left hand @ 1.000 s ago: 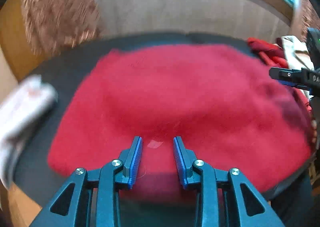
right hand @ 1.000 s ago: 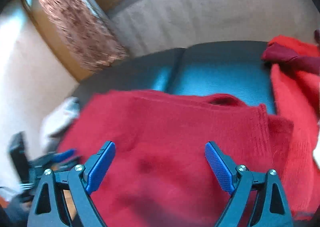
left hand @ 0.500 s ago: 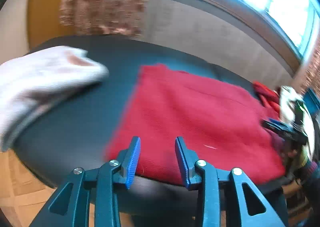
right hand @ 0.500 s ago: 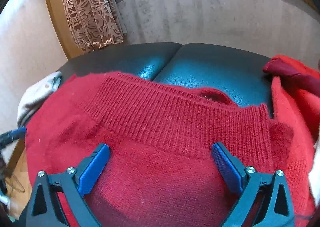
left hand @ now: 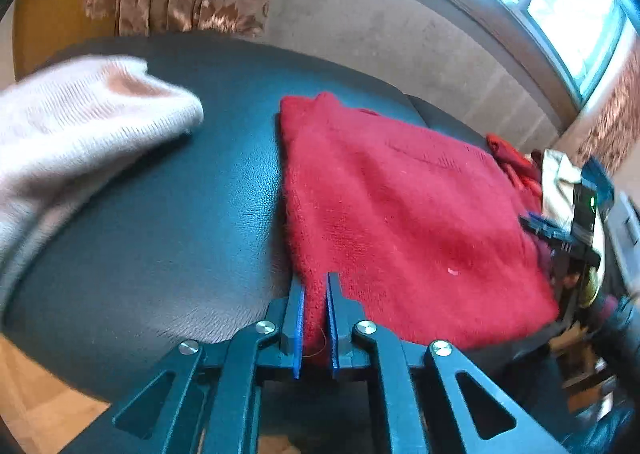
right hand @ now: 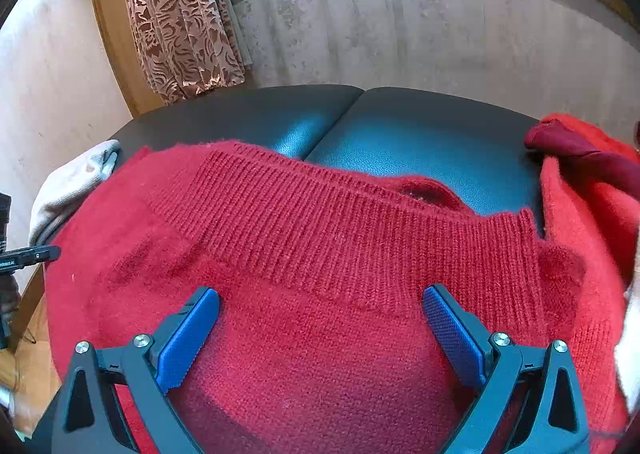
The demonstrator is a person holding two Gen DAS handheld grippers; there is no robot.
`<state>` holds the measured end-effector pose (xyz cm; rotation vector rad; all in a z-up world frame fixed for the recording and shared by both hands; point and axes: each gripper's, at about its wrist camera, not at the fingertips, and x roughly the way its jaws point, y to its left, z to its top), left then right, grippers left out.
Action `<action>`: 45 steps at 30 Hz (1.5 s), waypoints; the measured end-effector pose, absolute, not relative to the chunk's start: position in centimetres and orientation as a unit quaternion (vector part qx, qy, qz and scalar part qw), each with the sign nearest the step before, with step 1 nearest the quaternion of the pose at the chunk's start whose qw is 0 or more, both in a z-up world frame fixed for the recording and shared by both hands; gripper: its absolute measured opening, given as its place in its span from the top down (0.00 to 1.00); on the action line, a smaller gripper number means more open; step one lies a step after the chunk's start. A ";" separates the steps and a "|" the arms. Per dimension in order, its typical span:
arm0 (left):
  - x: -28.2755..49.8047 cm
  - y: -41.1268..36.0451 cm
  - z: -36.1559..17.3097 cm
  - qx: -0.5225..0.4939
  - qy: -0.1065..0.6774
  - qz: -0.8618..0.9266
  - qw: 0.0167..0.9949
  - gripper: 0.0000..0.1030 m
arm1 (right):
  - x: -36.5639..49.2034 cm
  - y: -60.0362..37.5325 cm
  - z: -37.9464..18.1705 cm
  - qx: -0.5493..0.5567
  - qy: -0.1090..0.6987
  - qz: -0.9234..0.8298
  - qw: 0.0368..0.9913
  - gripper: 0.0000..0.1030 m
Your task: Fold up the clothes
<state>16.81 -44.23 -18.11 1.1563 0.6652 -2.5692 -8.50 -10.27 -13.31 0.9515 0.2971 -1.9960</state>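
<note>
Black padded leather (left hand: 168, 238) fills the foreground under a papered wall, a patterned curtain (right hand: 180, 14) and a bright window, and on it we see the red sweater (left hand: 400, 222) lying as a flat, roughly rectangular block with its ribbed band (right hand: 340, 230) across the top, so at least some folding appears done. A pale knit garment (left hand: 76, 126) sits well to the left and a heap of red and cream clothes (left hand: 532, 170) to the right; we judge more folding remains. Our left gripper (left hand: 316, 318) reaches in low from the near edge, blue pads clamped on the sweater's near-left corner. Our right gripper (right hand: 320, 334) hovers over the sweater's body, jaws spread wide and holding nothing.
</note>
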 end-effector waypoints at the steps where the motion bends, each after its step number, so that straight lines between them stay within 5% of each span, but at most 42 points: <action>1: 17.3 -44.3 -18.2 0.404 0.223 -0.876 0.137 0.94 | -8.6 -10.2 -13.4 0.383 0.118 -0.803 0.441 0.00; 9: 19.5 -43.6 -17.7 0.400 0.225 -0.867 0.195 0.90 | -8.7 -10.3 -13.5 0.381 0.115 -0.802 0.444 0.00; 15: 17.7 -43.7 -13.3 0.318 0.217 -0.894 0.229 0.54 | -8.9 -10.4 -13.7 0.380 0.121 -0.803 0.443 0.00; 24: 5.0 -37.5 -10.9 0.373 0.110 -0.917 0.089 0.53 | -9.1 -10.3 -13.7 0.379 0.118 -0.802 0.447 0.00; 34: -3.4 -35.9 -14.3 0.449 0.068 -0.888 0.071 0.51 | -9.2 -9.9 -13.7 0.379 0.105 -0.800 0.453 0.00; 37: -2.5 -35.9 -15.0 0.422 0.103 -0.896 0.087 0.61 | -8.6 -10.3 -13.7 0.374 0.126 -0.805 0.442 0.00; 39: -1.9 -35.3 -14.8 0.410 0.099 -0.901 0.103 0.82 | -8.2 -10.6 -13.7 0.370 0.141 -0.808 0.435 0.00; 45: -0.7 -33.5 -12.5 0.362 0.062 -0.917 0.154 0.96 | -8.3 -10.4 -13.6 0.372 0.138 -0.807 0.437 0.00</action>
